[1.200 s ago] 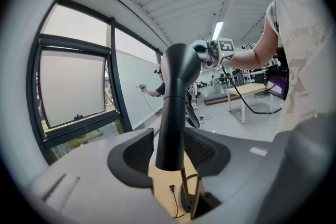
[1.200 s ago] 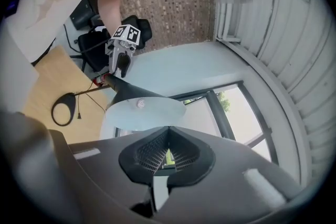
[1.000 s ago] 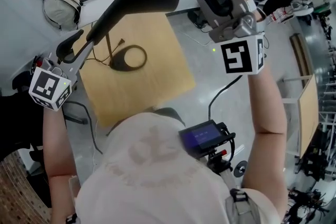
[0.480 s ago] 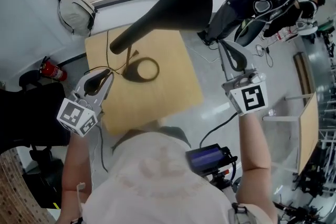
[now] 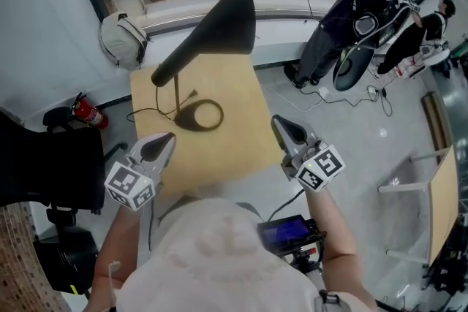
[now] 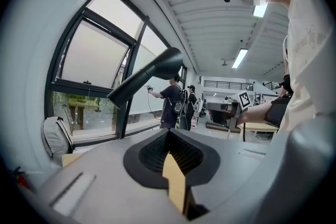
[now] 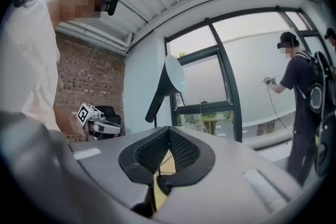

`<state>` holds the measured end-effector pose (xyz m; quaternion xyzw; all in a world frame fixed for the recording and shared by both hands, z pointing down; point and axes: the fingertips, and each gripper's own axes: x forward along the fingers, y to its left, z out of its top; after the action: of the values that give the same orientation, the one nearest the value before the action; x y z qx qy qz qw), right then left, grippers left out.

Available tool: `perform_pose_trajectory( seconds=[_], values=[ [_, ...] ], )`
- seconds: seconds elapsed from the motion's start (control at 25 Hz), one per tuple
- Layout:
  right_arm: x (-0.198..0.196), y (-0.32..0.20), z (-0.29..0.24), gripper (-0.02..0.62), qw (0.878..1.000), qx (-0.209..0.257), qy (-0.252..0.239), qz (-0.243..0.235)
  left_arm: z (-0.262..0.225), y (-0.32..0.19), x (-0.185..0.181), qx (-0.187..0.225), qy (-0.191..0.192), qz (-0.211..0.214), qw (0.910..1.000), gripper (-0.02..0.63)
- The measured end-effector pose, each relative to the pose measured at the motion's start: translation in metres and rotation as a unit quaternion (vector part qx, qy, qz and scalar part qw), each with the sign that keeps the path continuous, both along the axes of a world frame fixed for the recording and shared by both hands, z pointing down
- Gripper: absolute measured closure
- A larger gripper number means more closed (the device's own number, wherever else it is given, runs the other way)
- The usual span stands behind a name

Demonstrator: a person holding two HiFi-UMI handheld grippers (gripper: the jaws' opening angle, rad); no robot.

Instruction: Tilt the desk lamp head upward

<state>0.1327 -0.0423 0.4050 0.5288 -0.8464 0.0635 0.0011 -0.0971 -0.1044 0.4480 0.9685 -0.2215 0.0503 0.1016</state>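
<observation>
Seen from above, a square wooden bench stood on a pale floor, with a black desk lamp on its far half. The lamp's ring-shaped base lay flat near the middle of the bench. A thin stem rose from its 9 o'clock side, and a dark cord trailed off toward 9 o'clock. The cone-shaped lamp head sat atop the stem and stretched from its narrow end toward 1 o'clock, with its wide mouth past the bench's far edge. The left gripper hovered over the bench's 7 o'clock corner. Its fingers had just been closing and were clenched together with nothing between them. The right gripper hovered at the bench's 4 o'clock corner, with its fingers likewise clenched on nothing. Both grippers pointed toward 12 o'clock and were well apart from the lamp. In the left gripper view the lamp head slanted up against a tall window. In the right gripper view its pale inner face showed. A light backpack rested against the window ledge at 11 o'clock from the bench. A red fire extinguisher stood on the floor at 9 o'clock. Two people in dark clothes stood at 2 o'clock. A small screen device hung at the wearer's chest.
</observation>
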Motion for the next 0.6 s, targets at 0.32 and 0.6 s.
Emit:
perform_pose_trajectory(
  seconds=[0.32, 0.6],
  values=[
    [0.030, 0.087, 0.072, 0.581, 0.995, -0.077, -0.057, -0.015, 0.020, 0.079, 0.055, -0.036, -0.001, -0.001, 0.9994, 0.604],
    [0.033, 0.140, 0.117, 0.580, 0.985, -0.112, -0.130, -0.026, 0.056, 0.150, 0.069, -0.069, -0.019, -0.011, 0.9973, 0.604]
  ],
)
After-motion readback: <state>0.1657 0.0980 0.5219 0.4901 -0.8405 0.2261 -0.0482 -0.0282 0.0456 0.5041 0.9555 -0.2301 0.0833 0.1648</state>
